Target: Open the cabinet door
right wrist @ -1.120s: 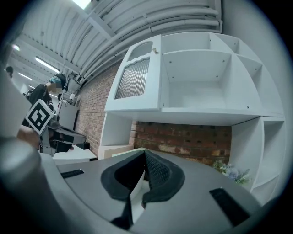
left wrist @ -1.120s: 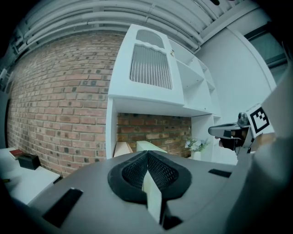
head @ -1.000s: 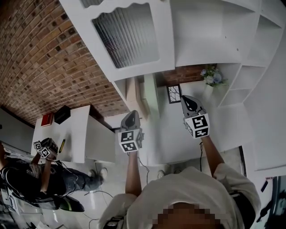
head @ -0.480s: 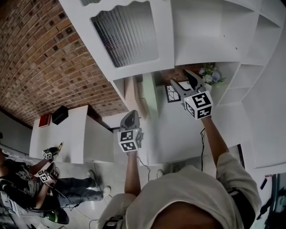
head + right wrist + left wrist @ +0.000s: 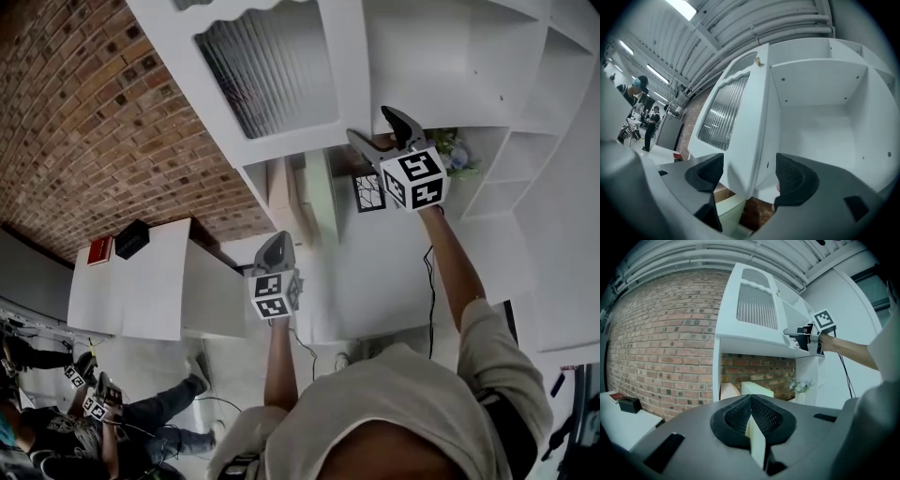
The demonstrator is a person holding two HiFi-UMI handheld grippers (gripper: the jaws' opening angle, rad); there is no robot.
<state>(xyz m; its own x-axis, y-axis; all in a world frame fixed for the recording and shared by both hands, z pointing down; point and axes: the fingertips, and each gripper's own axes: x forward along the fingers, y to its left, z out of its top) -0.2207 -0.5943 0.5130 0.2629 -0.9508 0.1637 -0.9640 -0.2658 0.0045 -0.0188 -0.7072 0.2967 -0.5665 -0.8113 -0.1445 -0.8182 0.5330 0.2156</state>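
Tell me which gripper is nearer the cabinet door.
Right. The right gripper is opening its jaws astride the cabinet door edge; the left gripper hangs lower, clear of it.

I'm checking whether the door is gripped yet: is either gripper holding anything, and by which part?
Nothing is held. The right gripper, jaws opening, straddles the cabinet door at its lower corner without pressing it. The left gripper is shut and empty.

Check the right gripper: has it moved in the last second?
Yes. The right gripper rose from below the framed picture to the cabinet door; its fingers are opening, the door's edge between them.
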